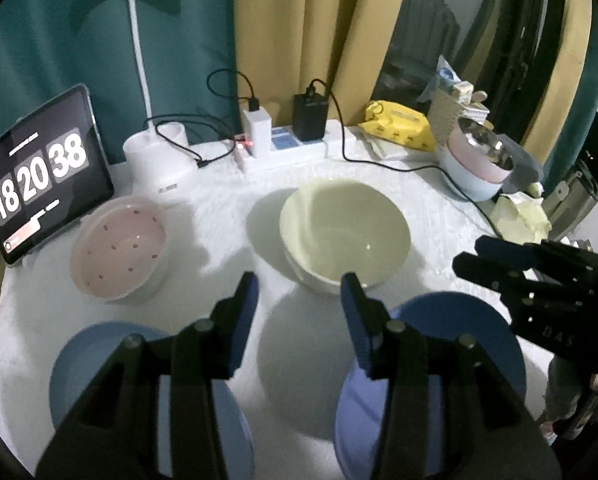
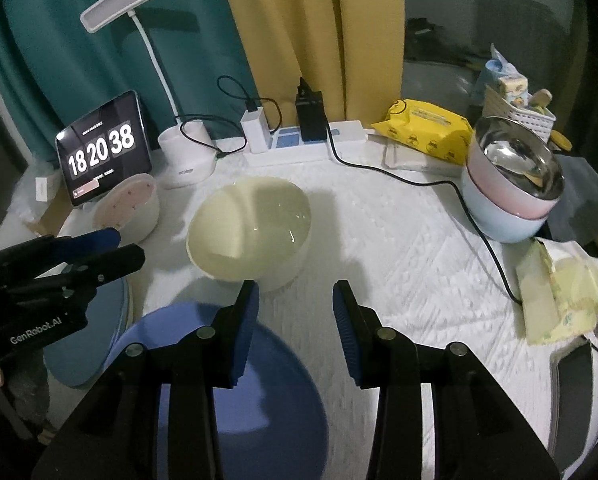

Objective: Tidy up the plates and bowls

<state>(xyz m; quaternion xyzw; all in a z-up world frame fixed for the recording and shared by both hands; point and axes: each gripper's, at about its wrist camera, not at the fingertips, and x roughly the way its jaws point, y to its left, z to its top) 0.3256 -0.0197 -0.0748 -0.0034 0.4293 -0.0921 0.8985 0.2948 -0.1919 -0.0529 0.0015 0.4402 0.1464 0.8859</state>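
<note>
White cloth on desk (image 1: 227, 184), bowls and plates spread, both grippers over it, jaws released, nothing between them.
Cream bowl (image 1: 345, 236) mid-desk, pink bowl (image 1: 119, 250) to its left near clock tablet (image 1: 39, 172); light-blue plate (image 1: 99, 364) under left gripper (image 1: 299, 312), darker blue plate (image 2: 267, 400) under left finger of right gripper (image 2: 295, 320); stacked bowls (image 2: 511, 196) far right.

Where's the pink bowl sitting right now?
The pink bowl sits at the left of the table in both wrist views, directly in front of the tablet clock, with the cream bowl to its right and the lamp base behind.
</note>
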